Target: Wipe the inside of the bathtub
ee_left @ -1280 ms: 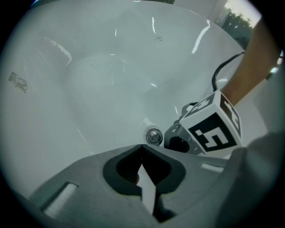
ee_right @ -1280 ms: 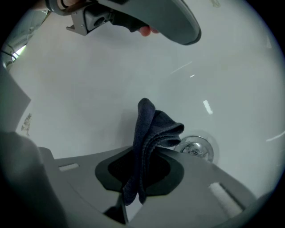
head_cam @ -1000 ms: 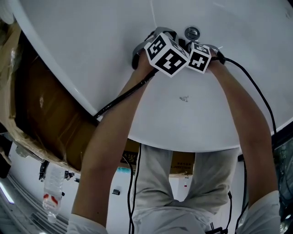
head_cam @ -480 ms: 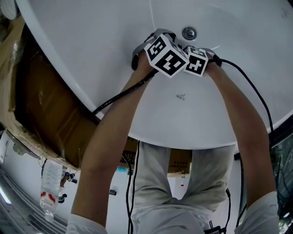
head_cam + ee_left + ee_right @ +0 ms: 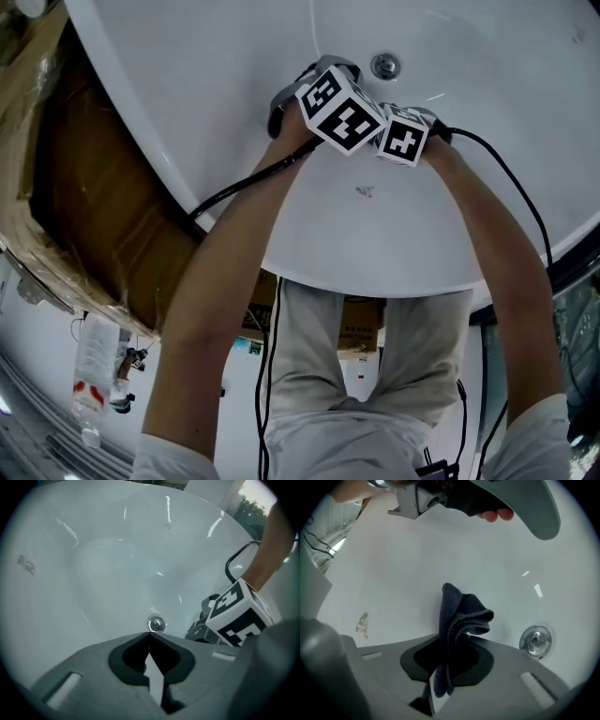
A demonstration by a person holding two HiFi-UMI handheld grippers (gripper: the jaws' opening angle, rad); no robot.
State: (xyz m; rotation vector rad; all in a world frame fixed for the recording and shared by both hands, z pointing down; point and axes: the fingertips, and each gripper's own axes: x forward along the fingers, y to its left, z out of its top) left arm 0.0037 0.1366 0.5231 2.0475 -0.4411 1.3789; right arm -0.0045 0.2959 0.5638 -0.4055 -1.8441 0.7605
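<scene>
The white bathtub [image 5: 206, 84] fills the head view, with a chrome drain fitting [image 5: 384, 66] on its inner wall. Both grippers are held close together just below that fitting. My right gripper [image 5: 446, 641] is shut on a dark blue cloth [image 5: 461, 613], which sticks up folded from between the jaws, against the tub's white surface. The drain fitting [image 5: 536, 641] lies just right of the cloth. My left gripper [image 5: 149, 635] is shut with nothing in it, its tips pointing at the drain fitting [image 5: 156, 624]. The right gripper's marker cube [image 5: 239, 613] shows beside it.
A small grey smudge [image 5: 364, 190] marks the tub wall below the grippers, and the same smudge [image 5: 362, 622] lies left of the cloth. Black cables [image 5: 244, 187] trail over the tub rim. Brown cardboard [image 5: 94, 206] and a water bottle [image 5: 94, 370] lie outside on the left.
The right gripper with the cloth has slid a little away from the drain fitting, down the wall toward the smudge. The left gripper has hardly moved.
</scene>
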